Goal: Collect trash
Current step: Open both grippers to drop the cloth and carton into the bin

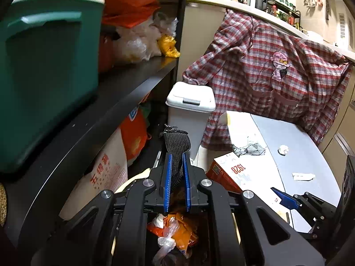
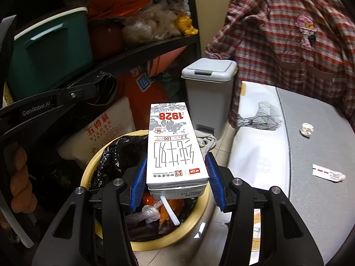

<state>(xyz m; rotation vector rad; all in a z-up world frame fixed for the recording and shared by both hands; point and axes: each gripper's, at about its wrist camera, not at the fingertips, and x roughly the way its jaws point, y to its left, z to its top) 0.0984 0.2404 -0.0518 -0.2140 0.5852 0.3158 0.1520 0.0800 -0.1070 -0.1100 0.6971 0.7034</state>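
Note:
My right gripper [image 2: 176,156] is shut on a white milk carton [image 2: 175,146] marked 1928, with a straw sticking out of its near end. The carton hangs over a yellow bin [image 2: 88,173] lined with a black bag and holding orange wrappers and plastic. My left gripper [image 1: 177,157] is shut on a black mesh cloth [image 1: 176,141], also above that trash [image 1: 175,228]. On the grey table [image 2: 315,199] lie a crumpled paper ball [image 2: 306,129], a small white tube [image 2: 328,174] and a striped wrapper [image 2: 261,117].
A grey lidded bin [image 2: 208,84] stands on the floor behind the yellow one. A plaid shirt [image 2: 288,44] hangs over the counter edge beyond the table. At left, a dark shelf [image 1: 124,88] carries a green tub [image 1: 44,66] and bags, with a rice sack [image 2: 99,133] below.

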